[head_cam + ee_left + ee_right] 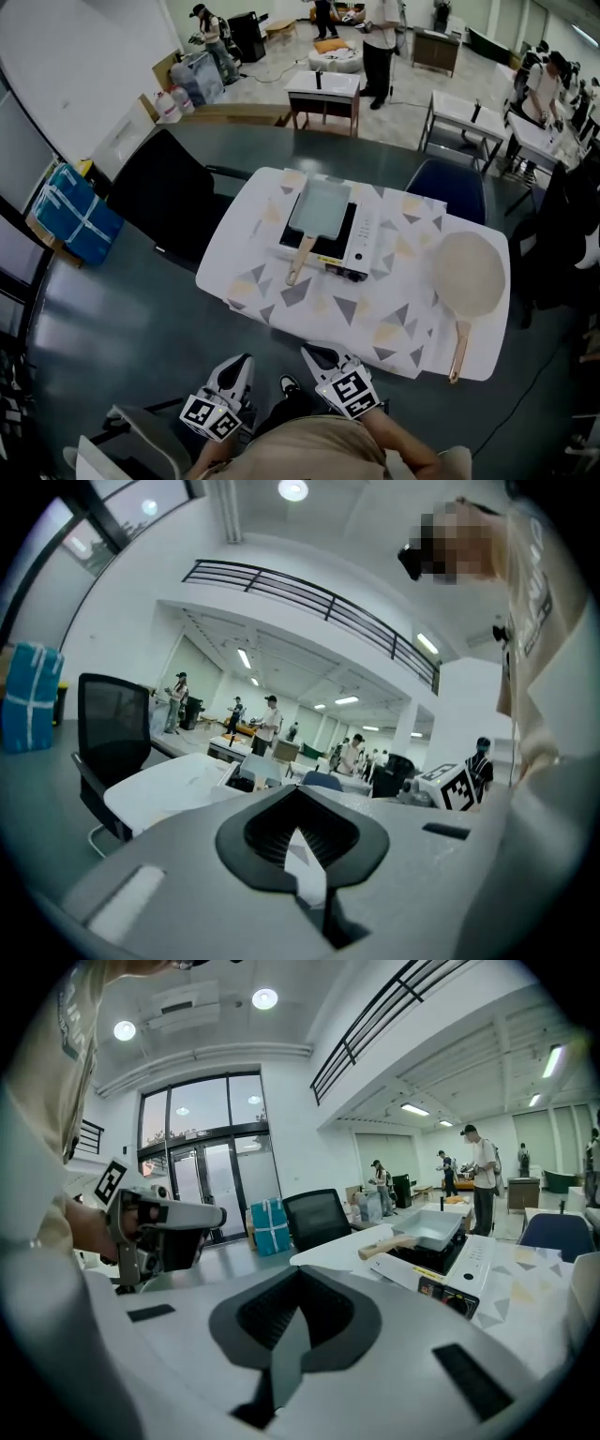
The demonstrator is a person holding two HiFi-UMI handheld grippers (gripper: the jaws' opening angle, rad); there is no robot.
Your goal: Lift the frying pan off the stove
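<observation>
A rectangular grey frying pan (319,208) with a wooden handle (300,259) sits on a white portable stove (359,246) in the middle of the patterned table (309,309). In the right gripper view the pan (439,1226) rests on the stove (459,1265) ahead and to the right. Both grippers hang low near my body, well short of the table. My left gripper (240,364) (302,855) is shut and empty. The jaws of my right gripper (316,356) (289,1340) are also together, with nothing in them.
A round beige pan (467,272) with a wooden handle lies on the table's right end. A black office chair (169,202) stands at the table's left, a blue chair (452,187) behind it. A blue bag (70,217) sits by the wall. People stand farther back.
</observation>
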